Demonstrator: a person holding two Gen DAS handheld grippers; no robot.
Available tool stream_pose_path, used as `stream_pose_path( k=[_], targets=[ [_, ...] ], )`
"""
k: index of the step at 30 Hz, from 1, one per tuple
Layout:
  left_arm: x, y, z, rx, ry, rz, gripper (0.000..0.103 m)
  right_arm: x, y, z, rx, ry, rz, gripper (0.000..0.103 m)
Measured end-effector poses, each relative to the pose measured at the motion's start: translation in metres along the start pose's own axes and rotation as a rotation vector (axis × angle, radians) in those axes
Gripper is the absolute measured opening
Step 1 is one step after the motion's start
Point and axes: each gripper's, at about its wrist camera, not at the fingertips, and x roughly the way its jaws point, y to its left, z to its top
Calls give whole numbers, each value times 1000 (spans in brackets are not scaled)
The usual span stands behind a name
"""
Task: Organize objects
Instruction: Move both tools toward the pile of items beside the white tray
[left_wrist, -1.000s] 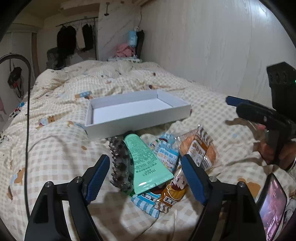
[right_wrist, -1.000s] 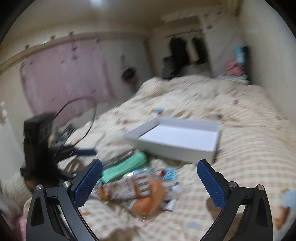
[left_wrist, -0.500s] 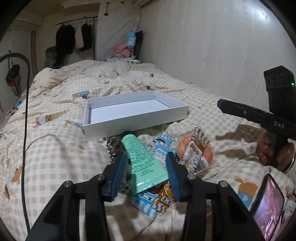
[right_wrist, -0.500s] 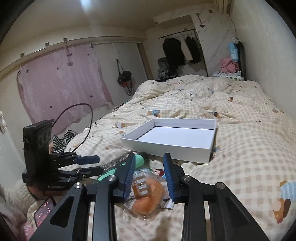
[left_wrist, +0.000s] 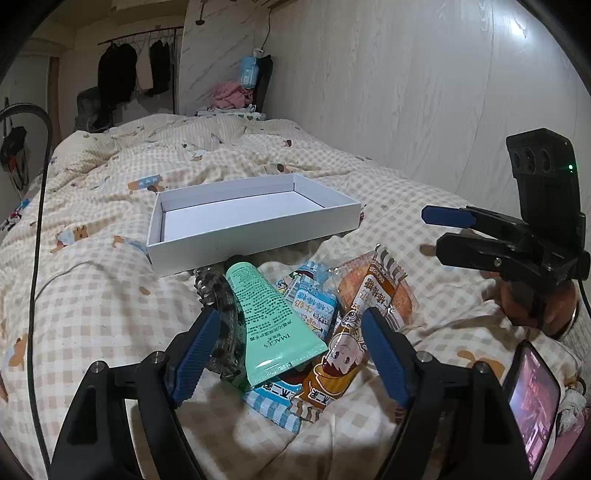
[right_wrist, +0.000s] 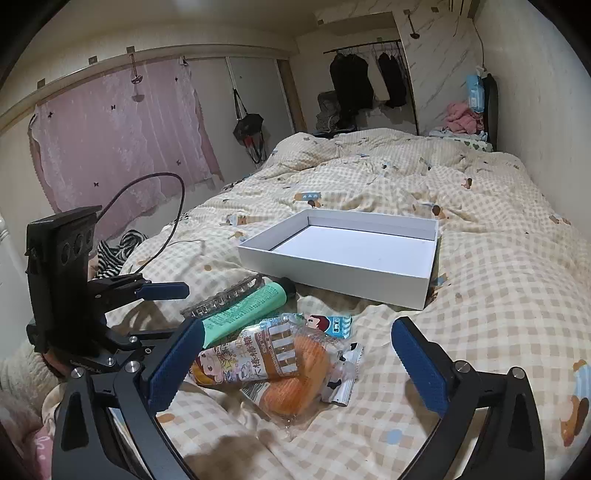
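An empty white box (left_wrist: 255, 221) (right_wrist: 347, 254) lies on the checked bedspread. In front of it sits a pile: a green tube (left_wrist: 269, 317) (right_wrist: 243, 312), a dark spiky hair clip (left_wrist: 221, 317) (right_wrist: 221, 297), blue snack packets (left_wrist: 314, 302) (right_wrist: 332, 325) and a bagged orange bun (left_wrist: 376, 295) (right_wrist: 295, 373). My left gripper (left_wrist: 288, 354) is open and empty, jaws either side of the tube's near end. My right gripper (right_wrist: 295, 369) is open and empty, jaws either side of the bun. Each gripper shows in the other's view, the right one (left_wrist: 480, 229) and the left one (right_wrist: 147, 295).
A phone with a lit screen (left_wrist: 532, 402) lies at the near right. A black cable (left_wrist: 37, 258) (right_wrist: 155, 206) runs over the bed's left side. The wall (left_wrist: 406, 92) borders the bed on the right. Clothes (right_wrist: 369, 85) hang at the far end.
Both grippers were wide open, narrowed half a second ago, and have opened wide again. The objects on the bed have not moved.
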Motion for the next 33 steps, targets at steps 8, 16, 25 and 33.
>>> stream_pose_path(
  k=[8,16,25,33],
  targets=[
    [5,1,-2,-8,37,-56,92,0,1,1,1,10,0,102],
    [5,-1,-3,-7,42,-54,99,1,1,0,1,20,-7,102],
    [4,-1,-4,-7,51,-53,100,3,3,0,-2,24,-7,102],
    [11,3,-3,-27,90,-11,100,3,2,0,-1,26,-7,102]
  ],
)
